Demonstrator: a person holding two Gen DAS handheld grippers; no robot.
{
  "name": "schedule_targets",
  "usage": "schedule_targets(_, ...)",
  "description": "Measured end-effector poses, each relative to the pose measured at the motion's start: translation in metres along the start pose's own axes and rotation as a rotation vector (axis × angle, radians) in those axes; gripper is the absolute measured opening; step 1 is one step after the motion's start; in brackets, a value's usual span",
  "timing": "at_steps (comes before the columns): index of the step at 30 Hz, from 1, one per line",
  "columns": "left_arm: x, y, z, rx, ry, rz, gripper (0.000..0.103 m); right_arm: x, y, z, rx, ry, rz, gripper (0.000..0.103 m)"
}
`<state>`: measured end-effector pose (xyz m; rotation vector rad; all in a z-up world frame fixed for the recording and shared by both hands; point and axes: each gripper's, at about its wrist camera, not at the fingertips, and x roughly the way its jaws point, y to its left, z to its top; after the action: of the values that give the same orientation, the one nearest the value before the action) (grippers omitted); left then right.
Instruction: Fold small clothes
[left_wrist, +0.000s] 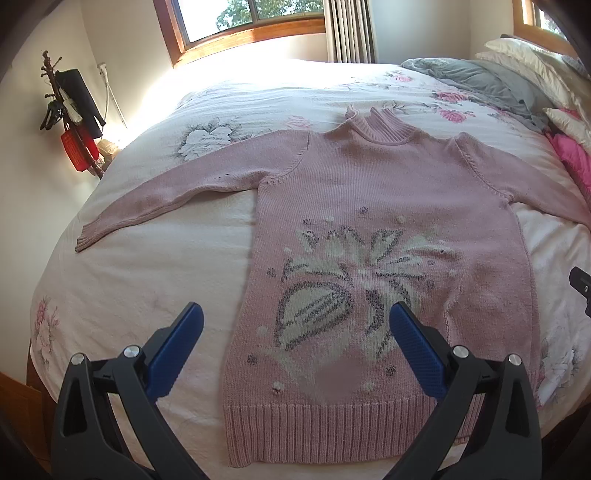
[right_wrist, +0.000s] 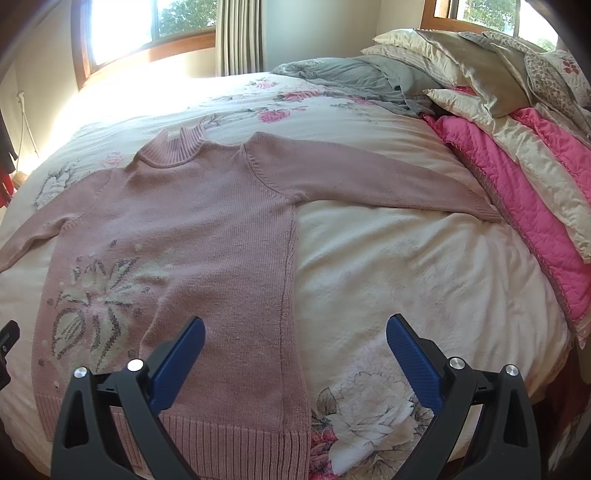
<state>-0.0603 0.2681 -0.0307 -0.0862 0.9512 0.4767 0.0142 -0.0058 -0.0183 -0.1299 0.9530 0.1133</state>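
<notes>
**Pink jumper laid flat on the bed, both tongs spread above its hem**

A pink knitted jumper (left_wrist: 369, 206) lies face up on the bed (left_wrist: 155, 280), both sleeves stretched out to the sides and the ribbed collar pointing toward the window (left_wrist: 236, 18). Its front carries a pale flower pattern (left_wrist: 347, 284) outlined in grey, with small knitted bobbles scattered around it. The ribbed hem (left_wrist: 332, 428) lies nearest the cameras, close to the bed's near edge.

The left tongs (left_wrist: 295, 347) hang over the lower part of the jumper, blue pads spread wide and holding nothing. The right tongs (right_wrist: 295, 354) are likewise spread and empty, over the jumper's right side seam and the bare cover beside it.

The bed cover is cream with printed pink and grey flowers. At the head of the bed sit cream pillows (right_wrist: 443, 55), a grey blanket (right_wrist: 354, 77) and a bright pink quilt (right_wrist: 517, 192). A coat stand (left_wrist: 70, 118) by the wall holds dark items and a red bag; any print on the bag is too blurred to read. No brand or label shows on the jumper.
</notes>
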Motion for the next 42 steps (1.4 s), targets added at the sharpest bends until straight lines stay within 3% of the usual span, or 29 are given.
schedule_targets(42, 0.0029, 0.0004, -0.0016, -0.008, 0.009, 0.008, 0.1, 0.0003, -0.0041, 0.0015, 0.008, -0.004, 0.005, 0.099)
